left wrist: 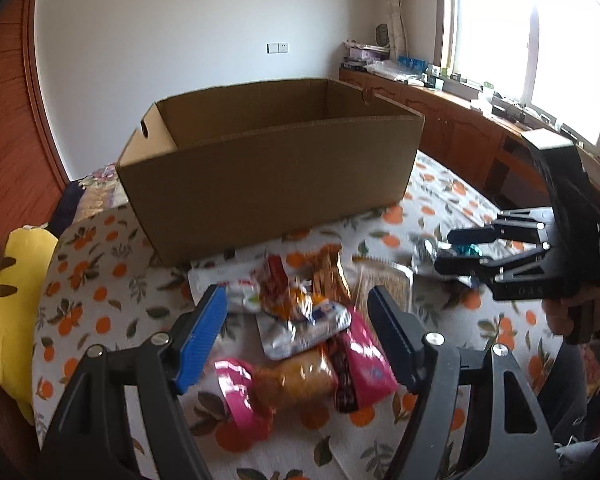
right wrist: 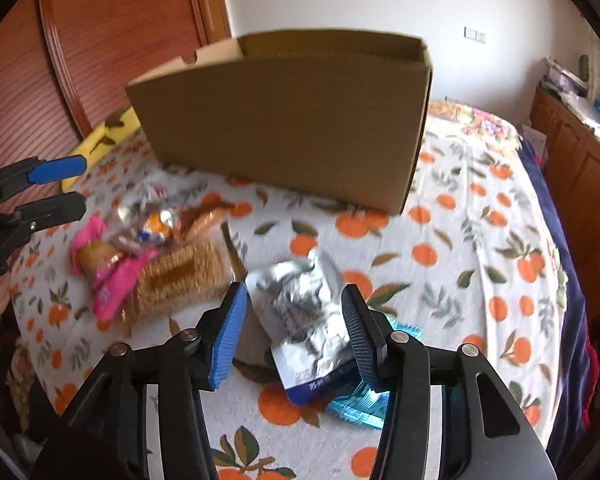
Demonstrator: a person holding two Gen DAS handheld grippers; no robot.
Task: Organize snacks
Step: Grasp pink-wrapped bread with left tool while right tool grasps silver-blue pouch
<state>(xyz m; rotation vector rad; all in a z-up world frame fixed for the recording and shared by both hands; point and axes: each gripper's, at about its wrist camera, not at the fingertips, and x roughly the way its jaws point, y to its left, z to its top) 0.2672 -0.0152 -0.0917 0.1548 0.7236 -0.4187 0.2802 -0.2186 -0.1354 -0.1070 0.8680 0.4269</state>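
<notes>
Right under the right gripper, a crinkled silver foil pouch lies on the orange-print tablecloth, its blue-printed bottom end nearest the camera and a teal wrapper peeking out beneath it. The jaws are spread to either side of the pouch and the pads do not press on it. It looks light, thin and slick, so it will likely crumple and slide; I'd say pinch it across the flat middle or along the sealed edge, not the puffy part.

Over on the other side, the left gripper hangs with its jaws spread above the main heap: a pink packet, a golden cake-like snack in clear wrap, a silver bag and a flat pack of brown sticks. Nothing is pinched there either. The cake looks soft and easily squashed, so a gentle grip on the wrapper ends seems wise.

Farther back stands the open cardboard box, upright; its floor is hidden from here. A yellow plush sits at the table's edge.
</notes>
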